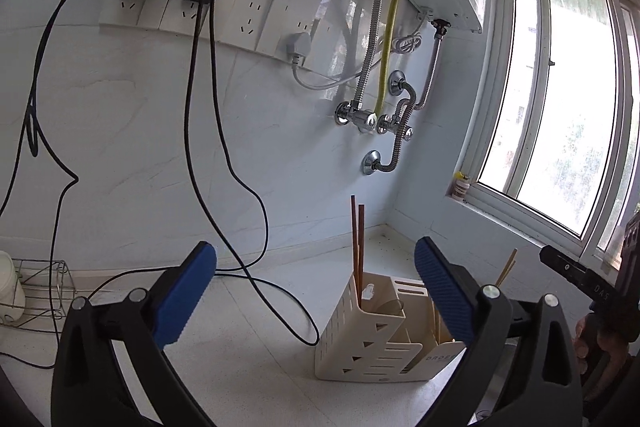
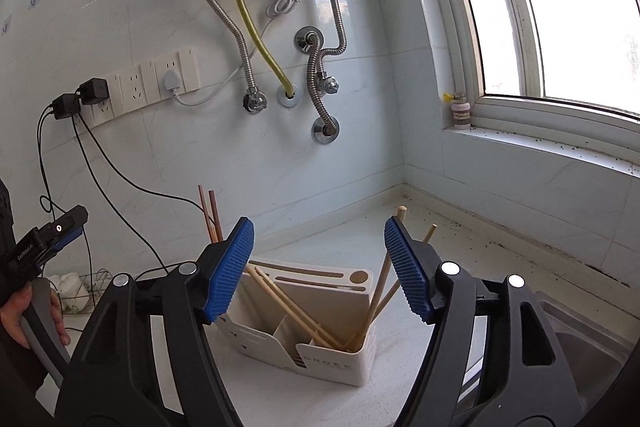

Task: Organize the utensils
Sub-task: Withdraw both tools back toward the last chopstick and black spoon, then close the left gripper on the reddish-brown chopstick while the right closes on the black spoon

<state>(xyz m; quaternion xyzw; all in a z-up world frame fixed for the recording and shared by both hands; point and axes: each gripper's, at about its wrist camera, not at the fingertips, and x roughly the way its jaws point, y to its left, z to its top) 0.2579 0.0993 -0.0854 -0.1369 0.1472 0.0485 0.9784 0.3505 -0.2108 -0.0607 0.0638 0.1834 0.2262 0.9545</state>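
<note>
Dark brown wooden chopsticks (image 1: pixel 357 243) stand upright in one compartment of the cream perforated plastic utensil holder (image 2: pixel 320 343) on the white tabletop (image 1: pixel 248 359), while pale bamboo chopsticks (image 2: pixel 304 311) lean crossed in another. No loose utensil shows on the tabletop, so the sorting looks finished or nearly so. The left gripper (image 1: pixel 316 287) and right gripper (image 2: pixel 319 267) hang above the holder, blue-padded fingers (image 2: pixel 232 267) spread wide, released and grasping nothing.

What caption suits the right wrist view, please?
Open right gripper above cream utensil holder holding light chopsticks.
</note>
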